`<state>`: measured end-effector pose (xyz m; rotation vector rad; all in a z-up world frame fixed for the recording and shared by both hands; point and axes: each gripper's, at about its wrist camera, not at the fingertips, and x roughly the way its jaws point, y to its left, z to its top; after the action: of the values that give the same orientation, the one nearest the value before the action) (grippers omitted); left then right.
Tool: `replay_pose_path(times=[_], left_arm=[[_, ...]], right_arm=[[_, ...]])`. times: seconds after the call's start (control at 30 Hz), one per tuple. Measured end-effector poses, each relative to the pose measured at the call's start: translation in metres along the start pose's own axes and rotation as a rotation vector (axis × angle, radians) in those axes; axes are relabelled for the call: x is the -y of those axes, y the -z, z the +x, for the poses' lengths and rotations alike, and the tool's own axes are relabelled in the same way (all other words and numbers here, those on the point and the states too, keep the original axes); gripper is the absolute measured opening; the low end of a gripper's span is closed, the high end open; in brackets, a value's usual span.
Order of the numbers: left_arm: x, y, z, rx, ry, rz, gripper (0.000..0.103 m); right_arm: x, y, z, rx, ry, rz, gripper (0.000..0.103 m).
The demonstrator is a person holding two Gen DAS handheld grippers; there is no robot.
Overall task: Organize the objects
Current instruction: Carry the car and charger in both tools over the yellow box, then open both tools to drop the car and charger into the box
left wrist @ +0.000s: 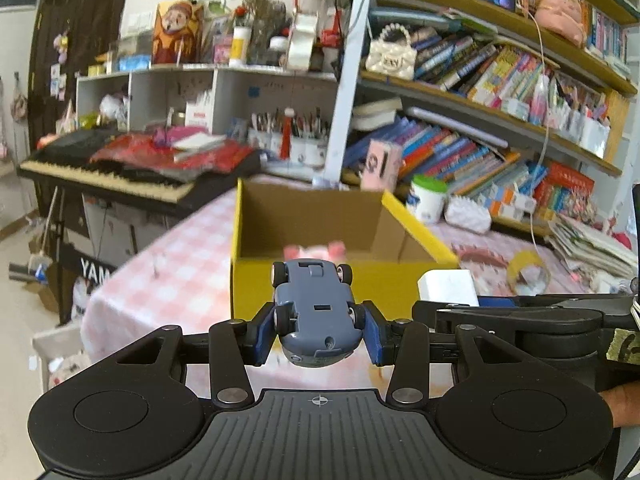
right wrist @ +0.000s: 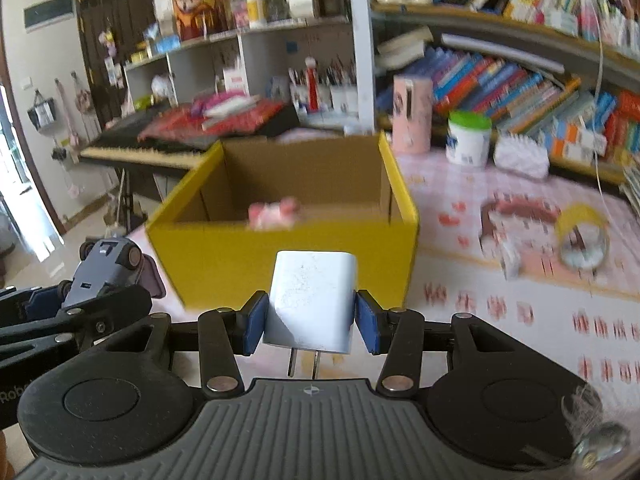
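My left gripper [left wrist: 319, 330] is shut on a grey-blue toy car [left wrist: 316, 308], held upside down with its wheels up, just in front of the yellow cardboard box [left wrist: 344, 280]. My right gripper [right wrist: 311, 322] is shut on a white charger plug [right wrist: 310, 300], prongs pointing back toward the camera, also before the yellow cardboard box [right wrist: 288, 256]. A pink toy [right wrist: 274, 212] lies inside the box. In the right wrist view the toy car [right wrist: 102, 272] shows at the left; in the left wrist view the charger plug [left wrist: 447, 288] shows at the right.
The box stands on a pink checked tablecloth [left wrist: 168, 272]. A yellow tape roll [right wrist: 582, 240], a white tub with a green lid [right wrist: 468, 138] and a pink carton [right wrist: 412, 114] sit to the right. Crowded bookshelves [left wrist: 500, 92] rise behind; a keyboard [left wrist: 120, 176] stands at left.
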<state>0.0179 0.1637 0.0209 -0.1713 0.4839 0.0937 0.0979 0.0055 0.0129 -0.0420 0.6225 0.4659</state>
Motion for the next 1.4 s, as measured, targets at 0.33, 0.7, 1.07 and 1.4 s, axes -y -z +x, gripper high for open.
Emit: replay_pose_path(times=[0.33,0.7,1.07,1.4], left_arm=[[0.0,-0.039,0.047,0.051,-0.041,-0.034,0.043],[0.008,-0.058,0.093,0.033,-0.11,-0.013,0.043],[0.019,-0.05,0.136,-0.069,-0.165,-0.001,0.043],[0.015,-0.04,0.147,-0.135,-0.216,-0.048,0.043]], right_arm=[[0.011,-0.055,0.039,0.087,-0.034,-0.075,0.045],[0.027,-0.082,0.095,0.055,-0.077,-0.128,0.045],[0.038,-0.076,0.14,-0.089,-0.097,-0.235,0.045],[0.034,-0.068,0.152,-0.117,-0.108,-0.344,0.045]])
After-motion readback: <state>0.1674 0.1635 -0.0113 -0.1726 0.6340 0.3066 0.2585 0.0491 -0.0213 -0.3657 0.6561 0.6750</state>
